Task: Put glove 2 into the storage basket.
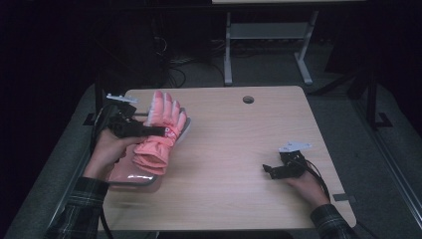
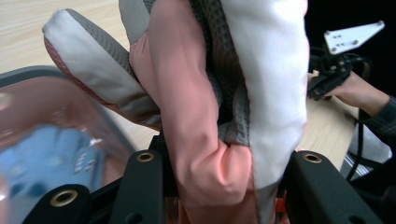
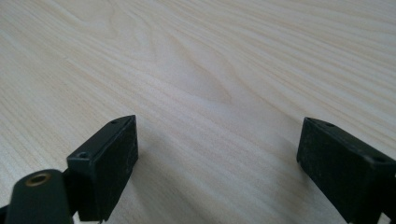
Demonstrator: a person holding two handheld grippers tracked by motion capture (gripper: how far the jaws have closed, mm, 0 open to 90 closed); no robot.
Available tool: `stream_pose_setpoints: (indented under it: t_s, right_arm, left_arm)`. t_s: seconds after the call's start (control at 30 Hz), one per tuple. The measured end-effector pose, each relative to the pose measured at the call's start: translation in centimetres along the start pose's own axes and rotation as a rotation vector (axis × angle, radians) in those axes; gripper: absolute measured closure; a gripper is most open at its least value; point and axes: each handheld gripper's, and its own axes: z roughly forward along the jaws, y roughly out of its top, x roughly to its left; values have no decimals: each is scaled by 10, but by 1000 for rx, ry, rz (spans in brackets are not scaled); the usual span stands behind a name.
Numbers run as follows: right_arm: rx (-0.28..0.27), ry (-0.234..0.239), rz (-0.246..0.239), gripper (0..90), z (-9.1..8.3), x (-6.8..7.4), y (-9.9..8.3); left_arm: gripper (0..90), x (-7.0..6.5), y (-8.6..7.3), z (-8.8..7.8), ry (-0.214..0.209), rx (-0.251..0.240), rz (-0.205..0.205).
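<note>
Black jaws of the left gripper (image 2: 219, 186): closed on the bunched cuff end of a pink glove (image 2: 196, 116), pads pressing the fabric from both sides. Glove: padded, salmon pink with white and grey textured panels; fingers point up and away from the gripper. In the high view the left gripper (image 1: 158, 131) holds the glove (image 1: 161, 132) clear of the table, above the left part of the tabletop (image 1: 239, 164).

Container: one clear plastic bin with a grey rim (image 1: 133, 180), lying at the left front of the table, directly under the glove's cuff. In the left gripper view the bin (image 2: 60, 93) shows a blurred blue item (image 2: 51, 163) through its wall; what that item is cannot be told.

Writing: a small pale mark sits on the glove's back near the jaws; it is too small to read.

Right gripper (image 1: 269, 169): resting at the right front of the tabletop, well apart from the glove. Its own view shows the jaws spread wide with bare wood (image 3: 210, 84) between them.

Surroundings: round cable hole (image 1: 248, 99) at the table's far edge; grey-legged table (image 1: 268, 35) and cables on the floor beyond.
</note>
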Motion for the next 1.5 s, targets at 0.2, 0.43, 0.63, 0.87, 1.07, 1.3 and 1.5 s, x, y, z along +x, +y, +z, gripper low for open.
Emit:
stream_pose_setpoints:
  t_s: [0.2, 0.43, 0.63, 0.87, 1.07, 1.3, 1.5]
  right_arm:
    - [0, -1, -2, 120, 0, 0, 0]
    - [0, -1, -1, 120, 0, 0, 0]
    - [0, -1, -1, 120, 0, 0, 0]
    - [0, -3, -1, 120, 0, 0, 0]
    - [0, -3, -1, 121, 0, 0, 0]
    - [0, -3, -2, 120, 0, 0, 0]
    - [-1, -3, -2, 120, 1, 0, 0]
  left_arm:
    - [600, 16, -10, -18, 38, -16, -37]
    - [599, 35, -24, -37, 92, -26, -75]
    - [598, 54, -38, -35, 117, -6, -124]
    - [591, 66, -44, -16, 125, 37, -144]
    - [584, 73, -51, 7, 141, 98, -143]
    - [572, 81, -62, 28, 156, 156, -148]
    - [571, 84, -69, 33, 152, 153, -164]
